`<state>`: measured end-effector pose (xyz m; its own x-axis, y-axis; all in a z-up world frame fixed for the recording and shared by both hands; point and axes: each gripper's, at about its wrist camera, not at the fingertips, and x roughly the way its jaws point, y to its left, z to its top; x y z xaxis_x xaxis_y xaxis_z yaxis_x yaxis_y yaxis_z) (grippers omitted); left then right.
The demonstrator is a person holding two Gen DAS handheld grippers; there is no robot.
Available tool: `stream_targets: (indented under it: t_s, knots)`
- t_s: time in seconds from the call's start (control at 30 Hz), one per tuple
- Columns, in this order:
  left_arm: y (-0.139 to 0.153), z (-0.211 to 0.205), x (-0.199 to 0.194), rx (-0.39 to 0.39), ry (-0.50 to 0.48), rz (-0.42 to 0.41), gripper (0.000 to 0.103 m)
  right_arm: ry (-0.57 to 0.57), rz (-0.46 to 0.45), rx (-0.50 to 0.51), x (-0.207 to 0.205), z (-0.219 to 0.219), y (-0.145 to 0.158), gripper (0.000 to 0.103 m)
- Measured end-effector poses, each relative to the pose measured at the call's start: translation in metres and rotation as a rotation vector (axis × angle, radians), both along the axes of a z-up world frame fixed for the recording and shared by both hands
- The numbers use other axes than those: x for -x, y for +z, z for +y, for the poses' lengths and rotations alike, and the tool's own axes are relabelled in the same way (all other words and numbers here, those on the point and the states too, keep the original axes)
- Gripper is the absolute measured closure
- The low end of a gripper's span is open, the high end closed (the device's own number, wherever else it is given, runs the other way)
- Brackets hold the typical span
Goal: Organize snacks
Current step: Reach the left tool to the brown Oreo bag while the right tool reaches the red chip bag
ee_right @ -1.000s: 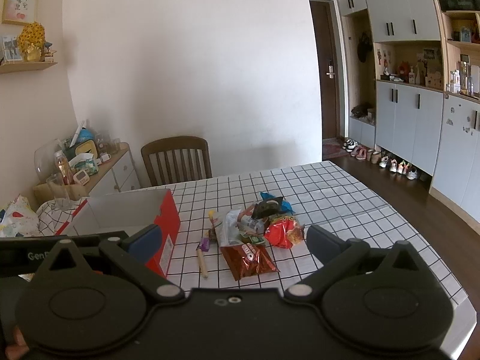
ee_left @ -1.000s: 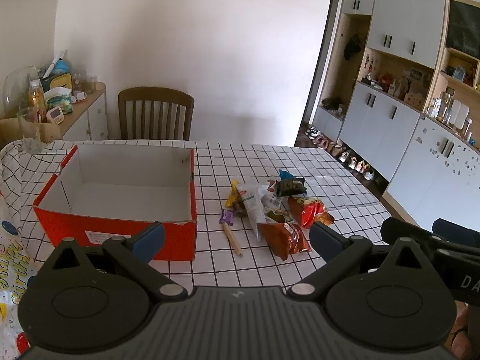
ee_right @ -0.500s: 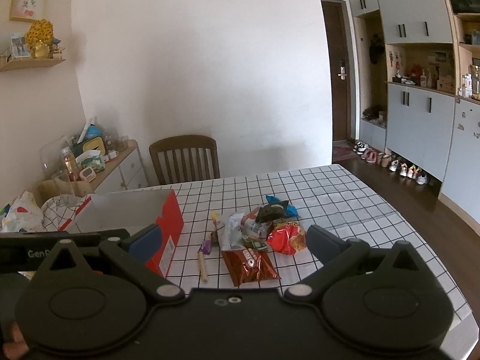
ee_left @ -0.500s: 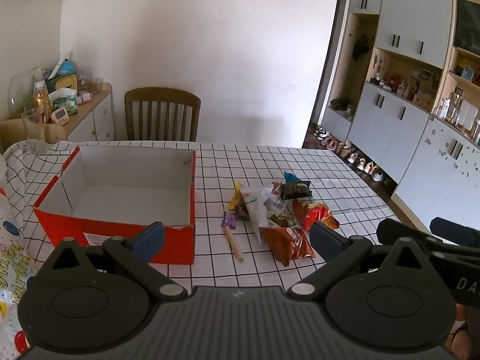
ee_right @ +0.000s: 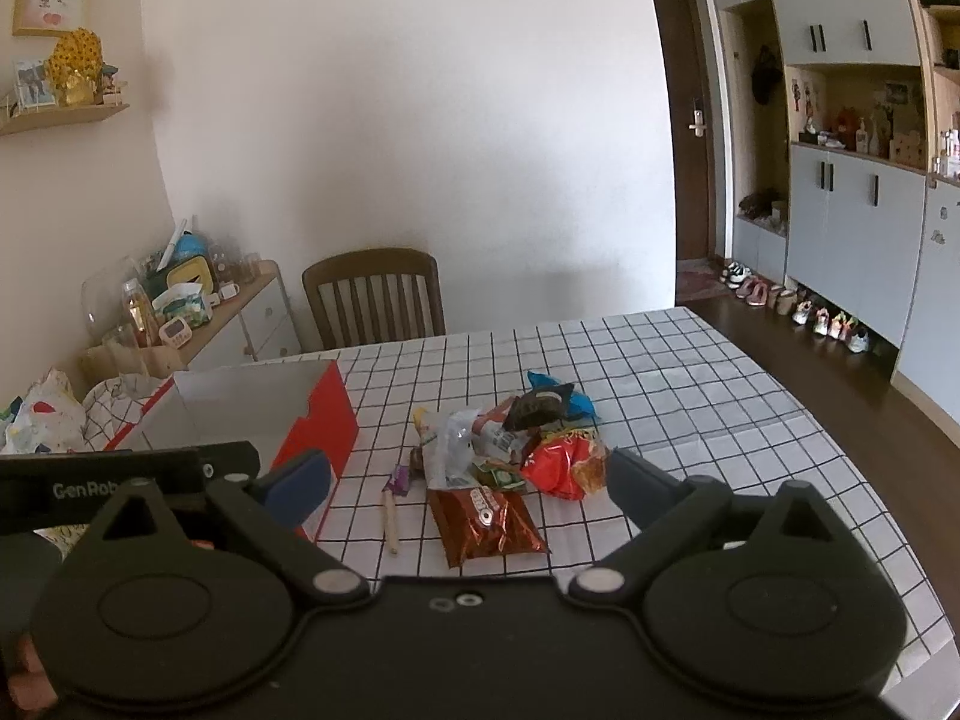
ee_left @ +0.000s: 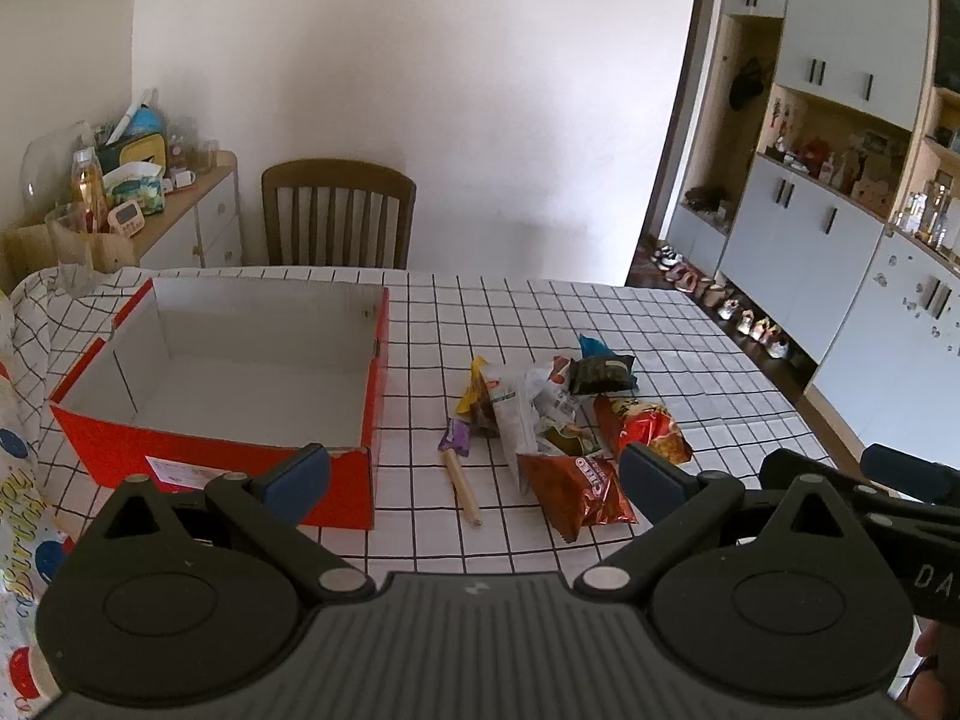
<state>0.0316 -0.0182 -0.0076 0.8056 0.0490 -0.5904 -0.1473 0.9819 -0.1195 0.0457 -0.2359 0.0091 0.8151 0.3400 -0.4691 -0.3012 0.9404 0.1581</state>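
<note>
While nothing is gripped: both tools hover short of the table edge, so the step in hand looks like the approach to a first snack.
Left jaws: the left gripper point(ee_left: 474, 471) is spread wide and holds nothing; its blue pads point(ee_left: 298, 474) frame the near corner of the box and the near snacks.
Right jaws: the right gripper point(ee_right: 468, 477) is likewise spread wide with nothing between the fingers, aimed at the snack pile.
Snacks: a loose heap of packets point(ee_left: 558, 408) lies on the checked tablecloth point(ee_left: 540, 312), just beside the red cardboard box point(ee_left: 228, 456), which has nothing in it.
Nearest items: a brown Cheetos bag point(ee_right: 486, 522) is closest to the right tool; a wrapped stick snack point(ee_right: 391, 510) lies apart from the heap towards the box; a red-orange bag point(ee_right: 564, 465) sits behind the brown one.
Doing it well: I would take the brown bag first since it lies at the edge of the heap, pinch it across a flat side rather than the puffed middle, and lift clear before crossing to the box.
Hard to make out: packets overlap, so their count and most labels are unclear; the box floor is hidden in the right view.
</note>
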Motion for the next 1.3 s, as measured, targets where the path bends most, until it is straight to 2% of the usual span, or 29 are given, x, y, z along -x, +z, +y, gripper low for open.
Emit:
stream_targets:
  t_s: [0.4,0.67,0.87,0.97,1.07,1.2,1.3]
  knots:
    - [-0.022,-0.025,-0.040,-0.001,0.034,0.069,0.000,0.060,0.080,0.041,-0.046,-0.022,-0.022,0.005]
    - [-0.040,-0.040,-0.068,0.023,0.031,0.107,0.000,0.082,0.094,0.074,-0.083,-0.043,-0.036,0.006]
    - [-0.062,-0.052,-0.096,0.032,0.016,0.157,0.000,0.106,0.124,0.109,-0.116,-0.053,-0.052,0.006]
    - [-0.073,-0.059,-0.109,0.030,0.013,0.185,0.001,0.122,0.149,0.113,-0.135,-0.055,-0.058,0.011]
    - [-0.083,-0.066,-0.119,0.014,-0.052,0.204,0.001,0.129,0.187,0.099,-0.160,-0.054,-0.063,0.014]
    - [-0.101,-0.062,-0.128,0.026,-0.066,0.279,0.001,0.232,0.210,0.134,-0.189,-0.046,-0.072,0.017]
    - [-0.108,-0.056,-0.136,0.055,-0.035,0.313,0.001,0.363,0.225,0.227,-0.210,-0.040,-0.081,0.021]
